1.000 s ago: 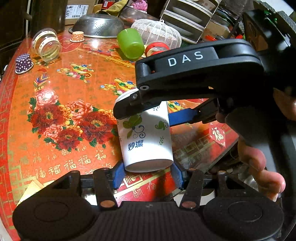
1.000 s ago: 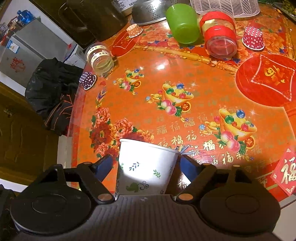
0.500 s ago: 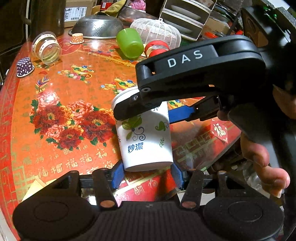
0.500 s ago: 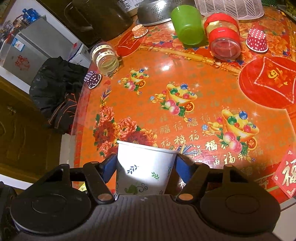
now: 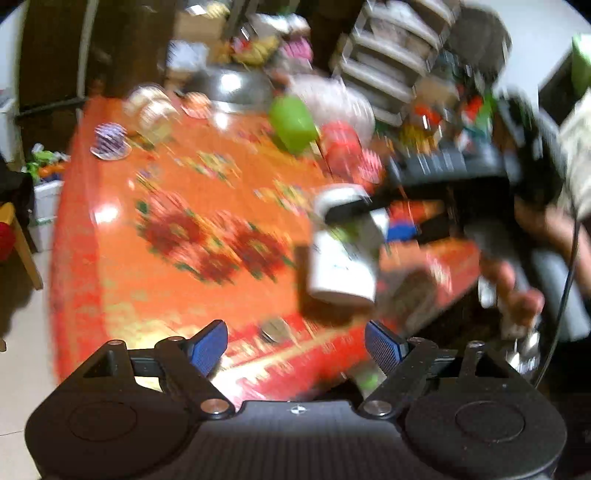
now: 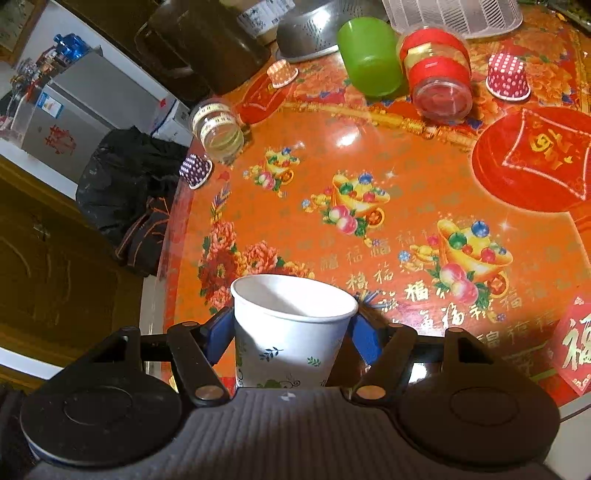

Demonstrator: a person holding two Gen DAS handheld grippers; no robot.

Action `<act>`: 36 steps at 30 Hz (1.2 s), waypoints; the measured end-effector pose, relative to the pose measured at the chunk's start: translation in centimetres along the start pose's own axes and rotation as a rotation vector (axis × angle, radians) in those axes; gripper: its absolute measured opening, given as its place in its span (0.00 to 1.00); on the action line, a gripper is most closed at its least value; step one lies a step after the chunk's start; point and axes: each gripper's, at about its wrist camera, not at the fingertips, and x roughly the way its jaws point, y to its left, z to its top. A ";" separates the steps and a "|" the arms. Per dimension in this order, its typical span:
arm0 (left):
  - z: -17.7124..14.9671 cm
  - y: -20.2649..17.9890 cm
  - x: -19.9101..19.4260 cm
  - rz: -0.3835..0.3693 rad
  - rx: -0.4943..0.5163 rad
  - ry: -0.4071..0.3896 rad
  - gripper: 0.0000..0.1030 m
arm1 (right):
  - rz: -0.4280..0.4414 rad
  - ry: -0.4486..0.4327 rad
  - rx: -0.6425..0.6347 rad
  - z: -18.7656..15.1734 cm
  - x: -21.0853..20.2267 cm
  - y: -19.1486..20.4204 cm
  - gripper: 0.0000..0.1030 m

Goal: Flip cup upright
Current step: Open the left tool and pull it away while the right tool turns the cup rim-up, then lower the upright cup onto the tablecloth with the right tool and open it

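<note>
The white paper cup [image 6: 291, 332] with a green and blue leaf print sits between my right gripper's [image 6: 291, 334] blue pads, mouth up, near the table's front edge. The right gripper is shut on it just below the rim. In the blurred left wrist view the cup [image 5: 343, 258] shows ahead, held by the right gripper [image 5: 373, 218] that reaches in from the right. My left gripper [image 5: 295, 345] is open and empty, well back from the cup, with its blue pads [image 5: 208, 347] spread wide.
On the orange flowered table [image 6: 406, 177] stand a green cup [image 6: 369, 55], a red-banded jar [image 6: 437, 75], a clear jar [image 6: 218, 127], several small cupcake liners [image 6: 506, 75], a steel colander [image 6: 306, 33] and a white basket [image 6: 454, 18]. The table edge runs at left.
My left gripper has let go of the cup, opened wide and pulled back fast. The right gripper has closed on the cup, which now shows its open mouth.
</note>
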 end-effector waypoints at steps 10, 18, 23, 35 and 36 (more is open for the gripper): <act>1.4 4.1 -3.9 -0.005 -0.097 -0.296 0.82 | -0.130 -0.641 -0.401 -6.6 -6.2 5.2 0.66; 1.5 4.2 -2.7 -0.060 -0.099 -0.328 0.82 | -0.239 -0.946 -0.542 -12.4 -1.9 3.7 0.67; 0.7 4.5 -1.8 -0.077 -0.110 -0.314 0.82 | -0.312 -0.982 -0.621 -12.5 2.1 3.7 0.66; 0.3 5.7 -0.5 -0.094 -0.139 -0.291 0.82 | -0.346 -0.958 -0.584 -13.6 3.0 3.0 0.66; 0.2 5.8 -0.4 -0.095 -0.139 -0.289 0.82 | -0.349 -0.952 -0.587 -13.6 3.2 3.1 0.66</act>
